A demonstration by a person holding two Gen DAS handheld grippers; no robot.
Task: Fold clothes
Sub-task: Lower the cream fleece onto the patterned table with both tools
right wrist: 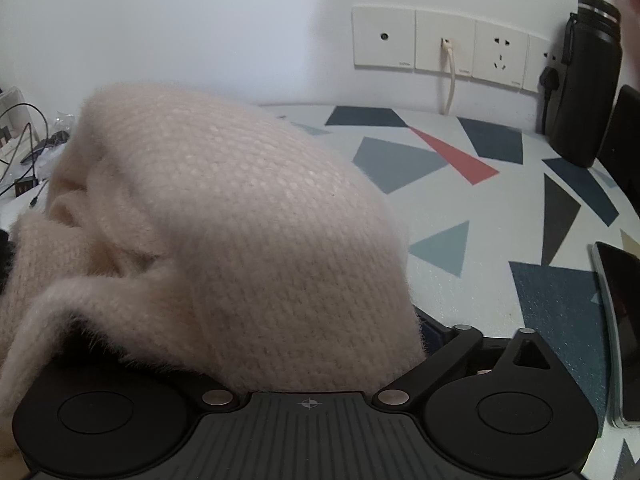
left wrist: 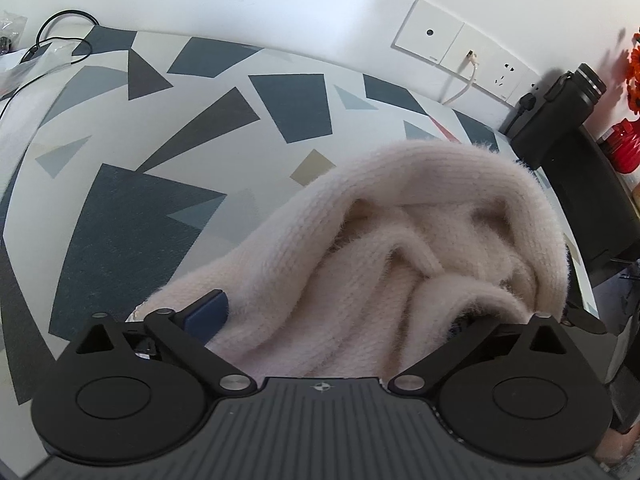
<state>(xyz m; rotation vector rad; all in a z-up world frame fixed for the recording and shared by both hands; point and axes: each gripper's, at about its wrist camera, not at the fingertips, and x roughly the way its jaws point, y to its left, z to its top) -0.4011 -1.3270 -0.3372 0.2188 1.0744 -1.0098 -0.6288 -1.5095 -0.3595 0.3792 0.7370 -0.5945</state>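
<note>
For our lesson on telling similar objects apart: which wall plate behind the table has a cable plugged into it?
The second wall plate from the left: a white cable hangs from its port.

One fluffy pale-pink knitted sweater (right wrist: 224, 216) lay on one tabletop with a white surface and geometric colour patches (right wrist: 472, 216).

Against the wall stood one tall black insulated bottle (right wrist: 588, 80). Four white wall plates (right wrist: 444, 42) sat in a row, one holding a cream cable (right wrist: 450, 80). One dark flat phone (right wrist: 620, 328) lay at the right edge. One red ribbed vase (left wrist: 626, 148) showed in the left wrist view.
</note>
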